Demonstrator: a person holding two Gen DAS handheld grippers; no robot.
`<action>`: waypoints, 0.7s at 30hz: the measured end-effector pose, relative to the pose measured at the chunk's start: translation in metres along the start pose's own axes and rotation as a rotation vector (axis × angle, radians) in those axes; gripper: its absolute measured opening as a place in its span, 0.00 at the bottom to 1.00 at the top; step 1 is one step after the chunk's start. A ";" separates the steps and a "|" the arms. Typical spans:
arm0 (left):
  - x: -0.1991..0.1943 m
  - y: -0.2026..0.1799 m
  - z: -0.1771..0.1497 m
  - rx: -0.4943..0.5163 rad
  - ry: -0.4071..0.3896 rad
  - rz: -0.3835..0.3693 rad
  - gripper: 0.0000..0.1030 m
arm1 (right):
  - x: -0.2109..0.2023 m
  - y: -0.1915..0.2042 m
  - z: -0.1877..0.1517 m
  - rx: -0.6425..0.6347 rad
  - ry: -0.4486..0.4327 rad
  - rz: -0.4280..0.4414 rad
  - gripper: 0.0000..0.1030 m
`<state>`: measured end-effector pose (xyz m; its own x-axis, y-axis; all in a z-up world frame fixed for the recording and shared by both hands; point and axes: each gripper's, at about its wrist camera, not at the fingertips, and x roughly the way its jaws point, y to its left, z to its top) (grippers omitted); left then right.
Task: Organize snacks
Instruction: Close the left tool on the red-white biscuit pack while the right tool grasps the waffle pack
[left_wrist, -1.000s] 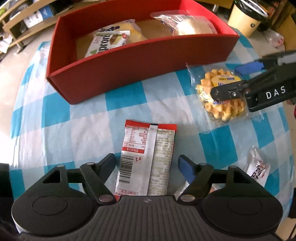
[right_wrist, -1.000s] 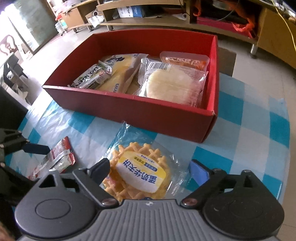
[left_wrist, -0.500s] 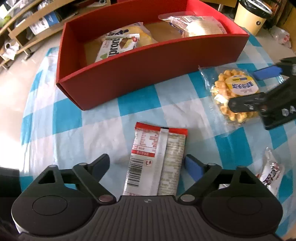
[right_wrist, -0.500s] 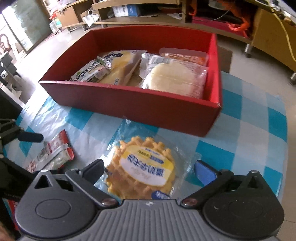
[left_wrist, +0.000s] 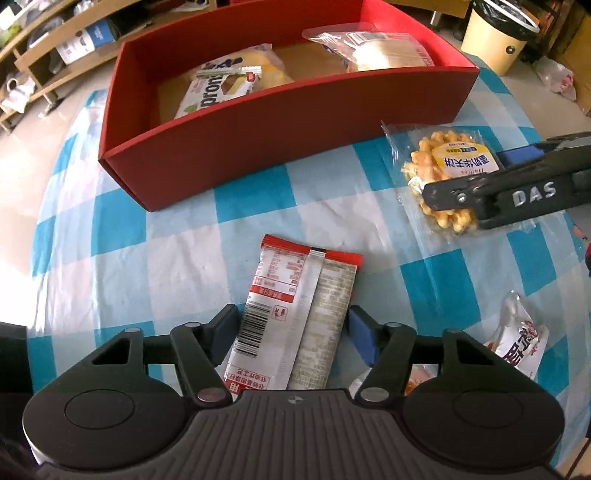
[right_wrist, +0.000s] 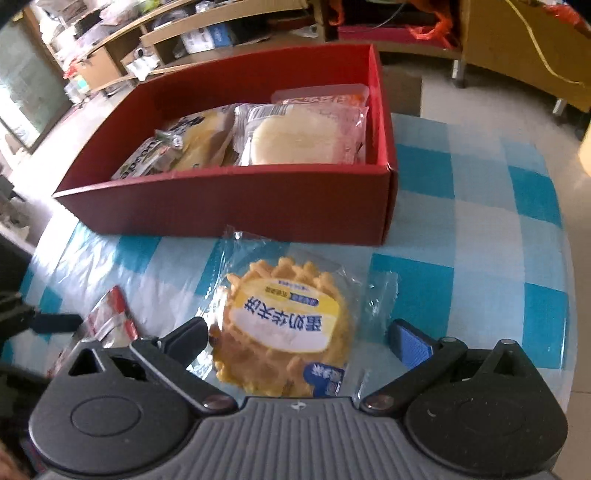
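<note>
The red box already holds several wrapped snacks. Just in front of it on the checked cloth lie a red-and-white packet and a bagged waffle. The left gripper has just been closing round the packet, pads at its edges; whether they press it is unclear. The right gripper, released, has just widened, straddling the waffle. Only the left view shows the bin behind the box.

The right gripper carries raised white lettering "DAS" on its black arm. A packet inside the red box shows the partial word "pron". The red-and-silver packet bears a barcode and small print, illegible. The waffle packet label carries Chinese characters.
</note>
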<state>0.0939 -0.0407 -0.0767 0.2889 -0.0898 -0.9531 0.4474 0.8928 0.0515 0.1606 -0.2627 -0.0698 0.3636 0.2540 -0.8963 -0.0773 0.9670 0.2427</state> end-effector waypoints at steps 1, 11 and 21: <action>0.001 0.000 0.000 -0.006 0.001 -0.002 0.71 | 0.001 0.004 0.000 -0.020 0.001 -0.012 0.98; 0.016 0.005 0.000 0.025 0.014 0.034 0.99 | 0.004 0.010 -0.005 -0.060 -0.033 -0.024 0.98; -0.001 -0.003 0.000 0.006 0.017 -0.028 0.56 | -0.019 0.010 -0.014 -0.072 -0.086 0.013 0.68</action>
<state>0.0921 -0.0433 -0.0757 0.2619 -0.1073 -0.9591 0.4599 0.8876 0.0263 0.1398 -0.2579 -0.0554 0.4399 0.2671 -0.8574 -0.1482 0.9632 0.2241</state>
